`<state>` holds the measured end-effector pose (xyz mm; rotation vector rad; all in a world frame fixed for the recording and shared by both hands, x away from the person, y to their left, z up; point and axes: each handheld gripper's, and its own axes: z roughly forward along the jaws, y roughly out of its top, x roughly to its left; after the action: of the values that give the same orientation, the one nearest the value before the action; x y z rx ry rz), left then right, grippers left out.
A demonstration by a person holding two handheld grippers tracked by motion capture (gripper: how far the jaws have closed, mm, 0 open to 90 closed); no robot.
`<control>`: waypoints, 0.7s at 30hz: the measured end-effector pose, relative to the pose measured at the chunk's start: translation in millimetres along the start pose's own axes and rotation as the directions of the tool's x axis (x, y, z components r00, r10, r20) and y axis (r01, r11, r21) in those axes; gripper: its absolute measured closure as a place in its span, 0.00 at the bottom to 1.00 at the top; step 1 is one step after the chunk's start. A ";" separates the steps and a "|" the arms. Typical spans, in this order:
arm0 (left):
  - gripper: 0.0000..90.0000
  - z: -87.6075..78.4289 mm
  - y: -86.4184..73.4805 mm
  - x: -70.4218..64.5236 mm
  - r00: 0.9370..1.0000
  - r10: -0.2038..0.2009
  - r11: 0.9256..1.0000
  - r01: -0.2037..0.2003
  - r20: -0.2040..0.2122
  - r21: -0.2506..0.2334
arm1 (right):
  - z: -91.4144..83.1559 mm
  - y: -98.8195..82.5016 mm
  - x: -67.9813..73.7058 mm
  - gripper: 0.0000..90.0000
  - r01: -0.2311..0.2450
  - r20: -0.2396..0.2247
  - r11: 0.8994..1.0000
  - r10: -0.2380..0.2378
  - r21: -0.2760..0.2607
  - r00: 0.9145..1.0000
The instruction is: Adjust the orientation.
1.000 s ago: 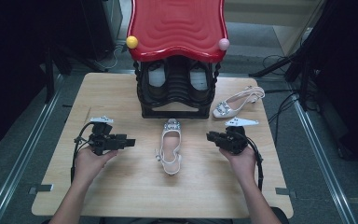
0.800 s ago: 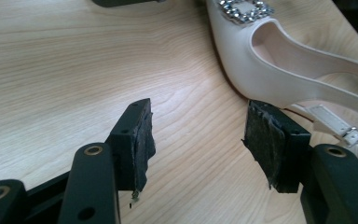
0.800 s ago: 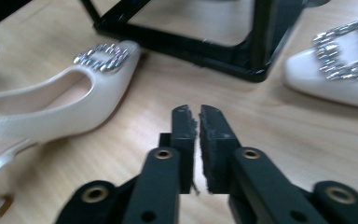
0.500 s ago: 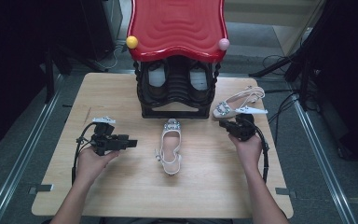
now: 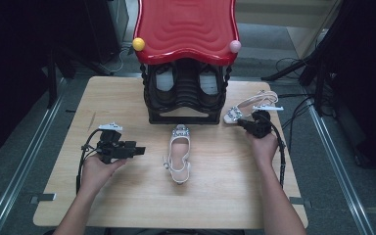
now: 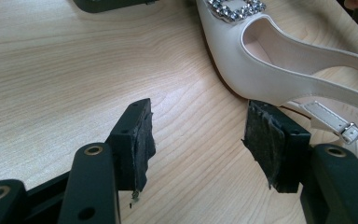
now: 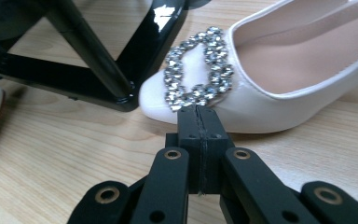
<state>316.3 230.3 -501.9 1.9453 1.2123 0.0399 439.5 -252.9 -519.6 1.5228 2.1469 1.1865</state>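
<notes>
Right claw [image 5: 240,122] is sitting at the far right of the surface [image 5: 68,200], its jaws pressed together with nothing between them and their tips just short of the jewelled toe of the white shoe [image 7: 279,79] lying beside the black shoe rack [image 5: 186,98]; in the right gripper view the closed tips are almost touching that toe, though contact cannot be confirmed. Left claw [image 5: 139,150] is resting at the near left, jaws spread and empty, pointing toward the second white shoe [image 5: 178,154] lying in the middle of the surface with its toe toward the rack; in the left gripper view that shoe's side is passing just past the right jaw. The step in hand looks like the approach to the far-right shoe, probably to nudge it or pick it up for the rack. For a pick-up, the next move is calling for the jaws to spread again and settle over the shoe's rim or strap before closing; for a nudge, a gentle push at the toe, keeping clear of the rack's foot. Compared with a second ago, the right hand is now farther from the person and closer to the rack, its jaws have drawn shut, while the left hand and the middle shoe are lying where they were
</notes>
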 end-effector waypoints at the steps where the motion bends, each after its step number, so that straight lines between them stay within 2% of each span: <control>1: 0.47 -0.3 0.0 -0.3 1.000 0.002 1.000 -0.002 0.000 0.003 | 0.2 0.3 -1.2 1.00 0.002 0.001 1.000 -0.002 0.003 1.000; 7: 0.47 -3.1 -1.5 -0.1 1.000 0.009 1.000 -0.009 -0.004 0.002 | 3.0 2.3 -9.0 1.00 -0.007 0.023 1.000 0.007 0.006 1.000; 10: 0.46 -4.4 -3.3 0.8 1.000 0.007 1.000 -0.007 -0.008 0.001 | 6.6 2.1 -10.8 1.00 -0.038 0.006 0.999 0.038 0.009 0.999; 17: 0.46 -7.6 -7.1 0.3 1.000 0.005 1.000 -0.005 -0.017 -0.001 | 14.1 5.5 -3.2 1.00 -0.006 0.011 1.000 0.006 0.014 1.000; 21: 0.46 -8.0 -10.0 0.6 1.000 -0.003 1.000 0.003 -0.018 0.005 | 18.0 8.0 -0.8 1.00 -0.006 0.011 1.000 0.006 0.015 1.000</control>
<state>306.0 237.7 -503.4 1.9515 1.2282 0.0527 456.2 -244.2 -525.4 1.5393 2.1502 1.1638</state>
